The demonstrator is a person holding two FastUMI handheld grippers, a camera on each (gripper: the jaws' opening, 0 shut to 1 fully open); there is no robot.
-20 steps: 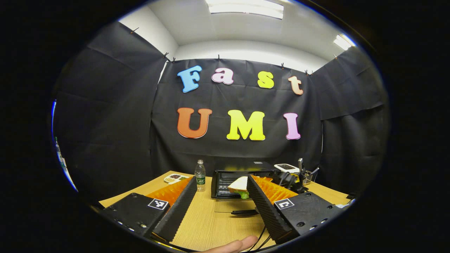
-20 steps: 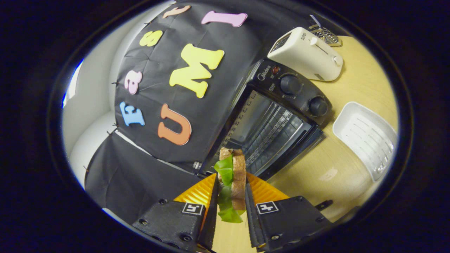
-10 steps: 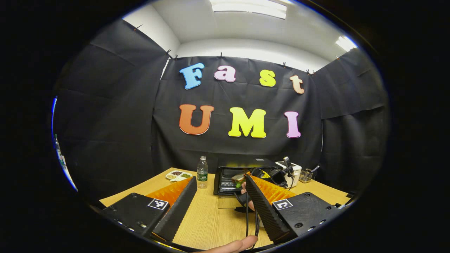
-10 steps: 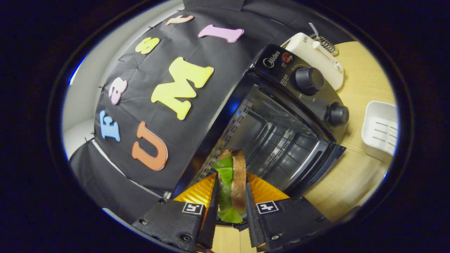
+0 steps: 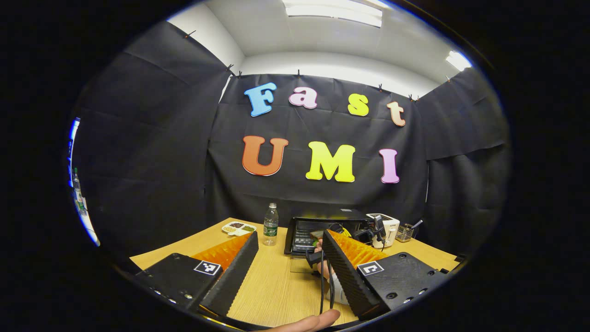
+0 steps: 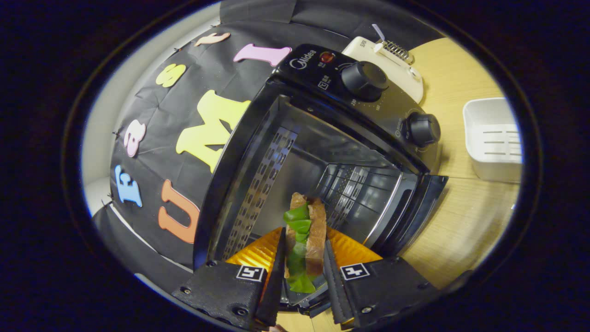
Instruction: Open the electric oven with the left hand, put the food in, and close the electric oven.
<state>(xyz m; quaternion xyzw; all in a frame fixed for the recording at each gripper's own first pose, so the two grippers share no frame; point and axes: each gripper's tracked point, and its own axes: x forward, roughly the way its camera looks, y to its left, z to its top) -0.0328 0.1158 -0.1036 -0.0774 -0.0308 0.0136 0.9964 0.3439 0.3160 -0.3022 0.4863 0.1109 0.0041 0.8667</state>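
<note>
The right gripper (image 6: 302, 272) has its fingers pressed on both faces of the sandwich (image 6: 305, 235), held edge-on at the mouth of the open oven (image 6: 322, 152). The left gripper (image 5: 288, 272) hangs back over the worktop (image 5: 276, 295), fingers wide apart and empty. Risk: held on edge, the sandwich may topple or shed lettuce once released onto the rack.

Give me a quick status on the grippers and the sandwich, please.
Right gripper shut on sandwich, at open oven mouth. Left gripper open, holding nothing. Nothing in the way.
</note>
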